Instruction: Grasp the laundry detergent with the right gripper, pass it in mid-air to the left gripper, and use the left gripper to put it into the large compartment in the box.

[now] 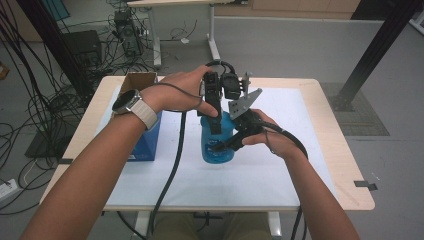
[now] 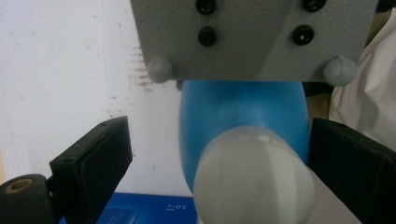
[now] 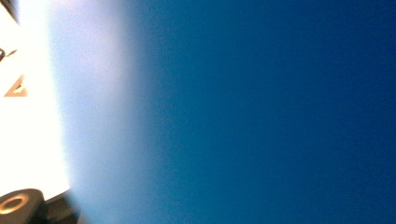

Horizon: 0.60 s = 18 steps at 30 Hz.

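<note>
— Bottle (image 1: 218, 145) first: why the two-handed hold?
— Blue bottle stands upright on the white mat (image 1: 300, 165), mid-table. Right gripper (image 1: 235, 142) is clamped on its body from the side, jaws closed about as far as they go, likely to steady it. Left gripper (image 1: 216, 120) comes down from above, jaws apart, straddling the pale cap (image 2: 254, 179) without pressing it.
— So the cap is next?
— Probably; it sits between the left gripper's open jaws, ready to be pinched and turned.
— Anything nearby?
— An open blue box (image 1: 145, 132) stands left of the left gripper, near but apart. The right gripper's grey plate (image 2: 254, 37) hangs just beyond the cap and crowds the approach.
</note>
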Each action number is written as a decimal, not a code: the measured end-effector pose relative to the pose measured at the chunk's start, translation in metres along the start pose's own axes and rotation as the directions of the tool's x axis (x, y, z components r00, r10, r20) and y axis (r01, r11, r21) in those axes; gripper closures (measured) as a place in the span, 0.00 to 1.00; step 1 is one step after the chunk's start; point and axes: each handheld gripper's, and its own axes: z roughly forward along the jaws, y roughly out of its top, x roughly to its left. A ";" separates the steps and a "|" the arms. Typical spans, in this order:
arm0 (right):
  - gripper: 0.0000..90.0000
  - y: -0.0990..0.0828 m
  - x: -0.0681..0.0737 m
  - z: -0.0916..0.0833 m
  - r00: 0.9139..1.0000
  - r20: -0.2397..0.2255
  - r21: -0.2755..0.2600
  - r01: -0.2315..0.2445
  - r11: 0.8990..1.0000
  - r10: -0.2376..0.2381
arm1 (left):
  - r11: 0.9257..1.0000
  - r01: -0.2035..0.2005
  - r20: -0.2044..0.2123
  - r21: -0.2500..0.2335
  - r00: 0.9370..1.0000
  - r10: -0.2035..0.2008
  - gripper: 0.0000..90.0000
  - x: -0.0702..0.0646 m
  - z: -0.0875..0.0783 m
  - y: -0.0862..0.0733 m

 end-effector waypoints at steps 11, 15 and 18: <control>0.49 0.001 0.000 0.000 1.000 0.000 -0.006 0.010 1.000 -0.010 | 1.000 -0.001 0.015 0.002 1.000 0.001 0.09 0.001 0.010 0.001; 0.49 0.001 0.001 -0.001 1.000 -0.008 -0.009 0.000 1.000 0.000 | 1.000 -0.005 0.017 -0.002 1.000 0.006 0.10 0.000 0.012 0.002; 0.49 0.001 0.001 -0.001 1.000 -0.008 -0.009 -0.001 1.000 0.001 | 1.000 -0.007 0.023 -0.004 1.000 0.007 0.11 0.000 0.014 0.002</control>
